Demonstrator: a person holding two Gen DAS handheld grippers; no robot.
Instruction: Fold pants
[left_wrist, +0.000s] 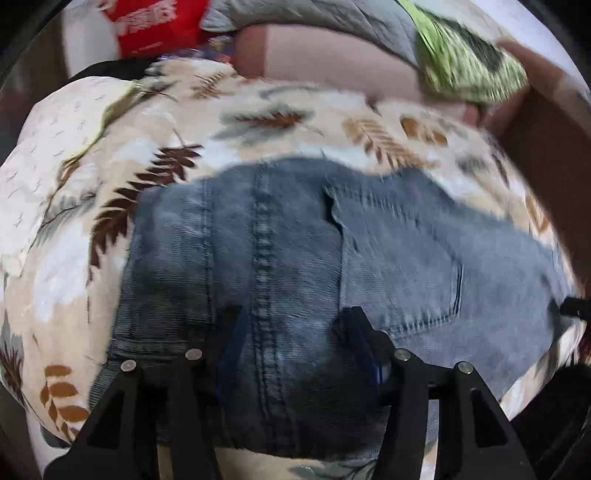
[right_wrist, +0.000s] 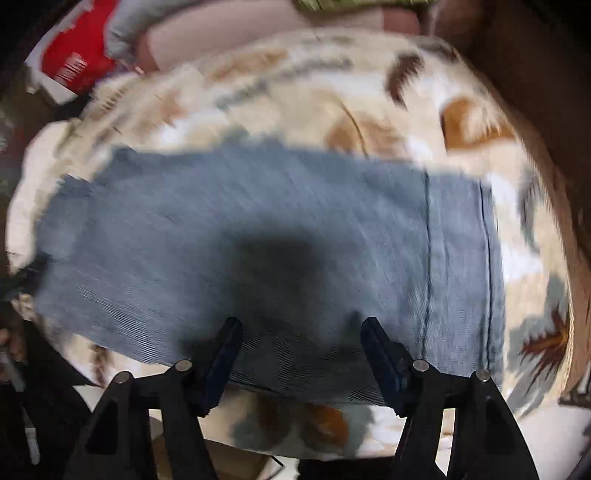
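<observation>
Both wrist views looked steeply down on a pair of blue denim pants (left_wrist: 295, 251) lying folded into a compact, layered block on a bed covered by a cream blanket (left_wrist: 74, 184) printed with brown and grey leaves. The block lay toward the near edge of the bed, its long side running across both views; a red package (left_wrist: 155, 26) and a grey quilted cover (left_wrist: 314, 18) lay well beyond it at the far edge.

In the left wrist view the left gripper (left_wrist: 291, 325) hovered over the darker half of the block, where a stitched seam (left_wrist: 264, 258) ran toward the camera and a back pocket (left_wrist: 417, 273) showed just beside it. Its jaws stood apart, with cloth below them but nothing pinched. In the right wrist view the right gripper (right_wrist: 301, 332) hung over the paler leg panel (right_wrist: 221, 221), near the hemmed end (right_wrist: 458, 258); its jaws were likewise parted and empty.

Judged from the weave and thickness, the denim would handle as a fairly heavy, soft but springy cloth with good friction, so stacked layers would tend to lift back open rather than slide. The firmest holds would likely be the doubled edges, the hem or the seam, where the jaws could pinch all layers together.
</observation>
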